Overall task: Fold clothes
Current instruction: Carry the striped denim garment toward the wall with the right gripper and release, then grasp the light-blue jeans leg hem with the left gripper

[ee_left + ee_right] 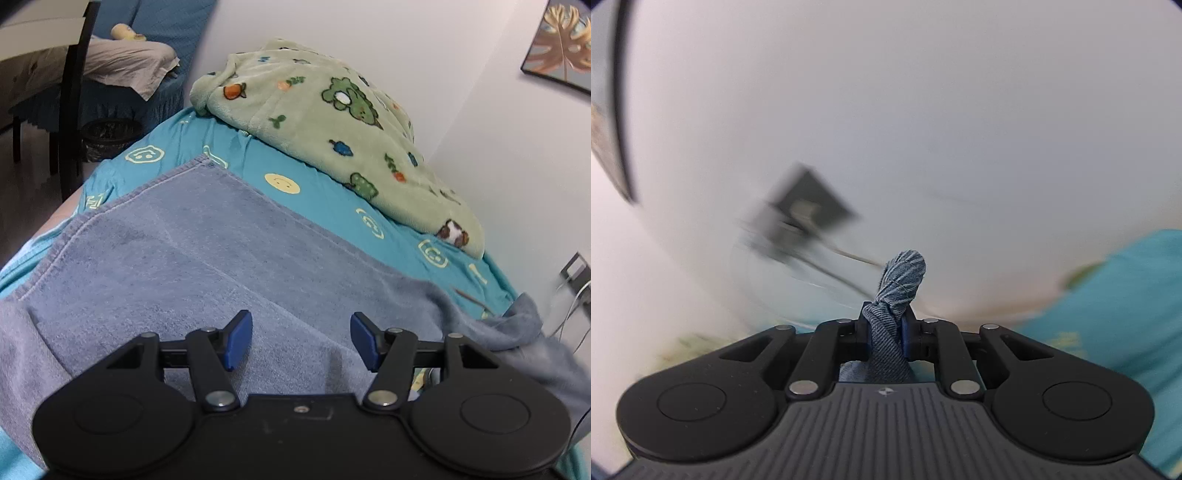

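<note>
A grey-blue towel [207, 258] lies spread over the turquoise bed sheet [325, 199], its right end rumpled near the wall. My left gripper [301, 338] hovers over the towel's near part, open, with nothing between its blue pads [236, 338]. In the right wrist view my right gripper [886, 325] is shut on a bunched corner of the grey-blue cloth [901, 280], which sticks up past the fingertips in front of the white wall. That view is blurred.
A green patterned blanket [332, 122] lies heaped along the wall behind the towel. A wall socket with cables [809, 218] is on the white wall. At far left stand a dark chair [70, 110], a bin [107, 138] and a blue-covered sofa [162, 26].
</note>
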`<move>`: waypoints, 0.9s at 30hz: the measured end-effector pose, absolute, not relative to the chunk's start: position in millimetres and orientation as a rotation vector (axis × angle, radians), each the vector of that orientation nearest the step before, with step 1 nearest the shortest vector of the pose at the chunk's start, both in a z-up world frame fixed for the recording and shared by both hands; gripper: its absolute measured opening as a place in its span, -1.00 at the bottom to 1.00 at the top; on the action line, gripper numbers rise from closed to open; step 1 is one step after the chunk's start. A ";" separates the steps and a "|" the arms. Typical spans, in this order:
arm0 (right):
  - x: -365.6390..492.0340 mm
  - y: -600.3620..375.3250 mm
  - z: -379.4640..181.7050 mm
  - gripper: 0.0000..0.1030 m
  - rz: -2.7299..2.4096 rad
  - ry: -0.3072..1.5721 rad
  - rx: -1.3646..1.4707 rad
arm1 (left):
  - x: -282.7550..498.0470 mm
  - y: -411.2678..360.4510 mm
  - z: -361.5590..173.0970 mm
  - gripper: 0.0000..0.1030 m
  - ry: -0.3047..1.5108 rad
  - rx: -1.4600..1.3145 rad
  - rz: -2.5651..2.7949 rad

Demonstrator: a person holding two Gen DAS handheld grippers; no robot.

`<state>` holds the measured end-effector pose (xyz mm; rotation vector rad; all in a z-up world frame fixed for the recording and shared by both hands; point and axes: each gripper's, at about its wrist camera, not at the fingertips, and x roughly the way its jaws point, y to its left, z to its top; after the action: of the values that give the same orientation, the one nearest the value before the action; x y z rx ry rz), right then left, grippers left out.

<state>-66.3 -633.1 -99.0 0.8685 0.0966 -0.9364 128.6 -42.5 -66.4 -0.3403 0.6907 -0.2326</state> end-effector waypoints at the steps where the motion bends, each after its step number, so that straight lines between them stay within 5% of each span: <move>1: -71.9 -638.1 -111.4 -0.73 -0.965 0.150 0.874 | 128.8 -42.1 -65.4 0.08 0.687 -0.343 -0.233; 8: -88.0 -642.4 -144.3 -0.60 -0.954 0.274 0.919 | 132.2 -37.0 -64.3 0.12 0.710 -0.368 -0.214; 10: -91.6 -632.2 -130.3 -0.38 -0.958 0.287 0.852 | 133.6 -32.6 -62.6 0.17 0.730 -0.372 -0.195; 12: -97.8 -620.8 -115.1 0.13 -0.960 0.298 0.785 | 132.1 -25.7 -60.4 0.23 0.742 -0.378 -0.173; 27: -28.4 -529.3 21.9 0.13 -0.536 0.342 0.712 | 91.3 89.6 -11.3 0.35 0.795 -0.596 -0.002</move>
<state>-28.4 -529.3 21.9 0.7118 0.3420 -0.5360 91.3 89.6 -11.3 -0.5965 0.7949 -0.0025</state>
